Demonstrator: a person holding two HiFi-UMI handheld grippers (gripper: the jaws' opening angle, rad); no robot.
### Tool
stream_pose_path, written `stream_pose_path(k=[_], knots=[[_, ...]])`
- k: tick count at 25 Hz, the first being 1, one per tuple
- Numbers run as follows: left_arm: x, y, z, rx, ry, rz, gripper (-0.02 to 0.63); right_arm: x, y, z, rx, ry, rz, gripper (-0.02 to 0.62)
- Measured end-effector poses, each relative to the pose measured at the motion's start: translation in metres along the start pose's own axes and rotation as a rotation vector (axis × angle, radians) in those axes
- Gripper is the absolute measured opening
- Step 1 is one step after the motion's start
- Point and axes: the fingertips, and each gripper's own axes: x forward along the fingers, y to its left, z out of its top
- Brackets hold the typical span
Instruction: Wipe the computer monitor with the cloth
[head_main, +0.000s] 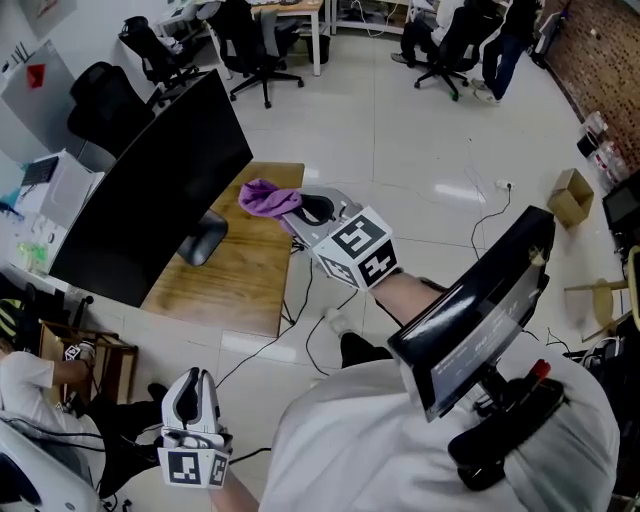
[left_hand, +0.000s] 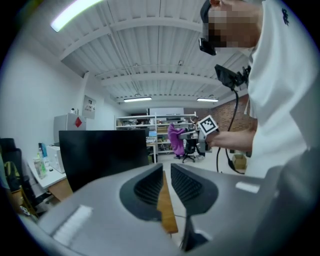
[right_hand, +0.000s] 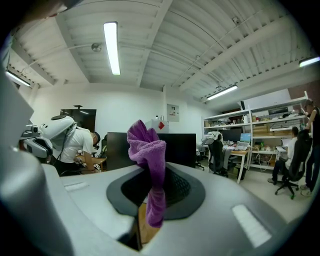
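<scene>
Right gripper (head_main: 303, 208) clamped on the purple cloth (right_hand: 148, 150).
The monitor (head_main: 150, 190) stood just ahead of its jaws; the left gripper (left_hand: 166, 176) hung well apart, jaws nearly together, empty.

fuzzy purple terry cloth (right_hand: 148, 150); matt black flat monitor screen (head_main: 150, 190); at its 4 o'clock, smooth light-brown wooden tabletop (head_main: 245, 270).

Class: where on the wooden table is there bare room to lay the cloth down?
The table is bare from the base of the monitor to its near edge. The far corner is crowded: the right gripper holds the cloth over it.
</scene>
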Motion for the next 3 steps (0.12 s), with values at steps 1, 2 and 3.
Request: stream_pose_path(k=[1, 2, 3], knots=[[-0.003, -0.0002, -0.0005, -0.001, 0.001, 0.0, 0.071, -0.0015, 0.0027, 0.0005, -0.001, 0.001, 0.001, 0.048], [-0.0059, -0.0006, -0.0011, -0.002, 0.002, 0.001, 0.071, -0.0031, 0.0053, 0.001, -0.001, 0.003, 0.002, 0.048], [-0.0089, -0.0011, -0.0017, -0.003, 0.003, 0.002, 0.071, -0.0048, 0.0079, 0.0015, -0.002, 0.004, 0.003, 0.048]])
